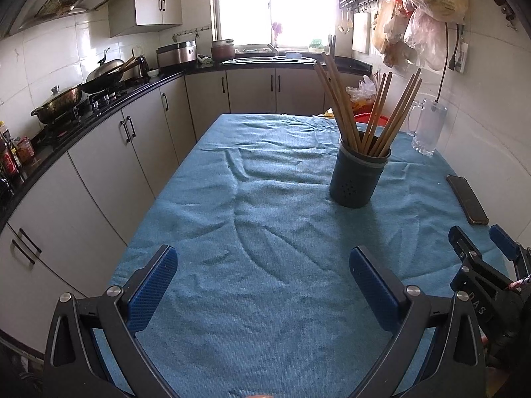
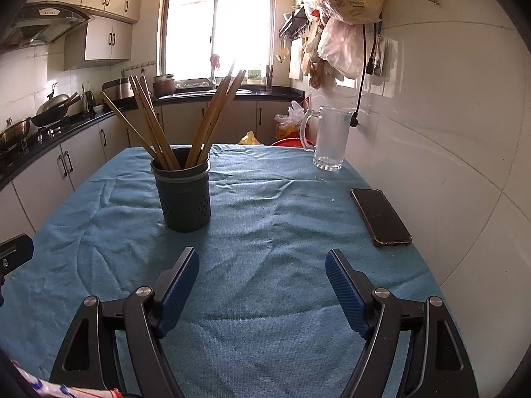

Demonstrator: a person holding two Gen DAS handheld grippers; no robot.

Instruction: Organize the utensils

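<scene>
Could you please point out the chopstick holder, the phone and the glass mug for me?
Chopstick holder (image 2: 186, 199), right wrist view, on its dark perforated wall.
Phone (image 2: 380, 216), right wrist view, on the middle of its dark screen.
Glass mug (image 2: 330, 139), right wrist view, on its clear body.

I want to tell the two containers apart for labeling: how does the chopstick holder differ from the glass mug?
The chopstick holder is dark, opaque and perforated near its base; the glass mug is clear with a side handle. The holder is filled with wooden chopsticks; the mug holds no utensils. The holder stands mid-table, the mug by the wall. Both stand upright on the blue cloth.
</scene>
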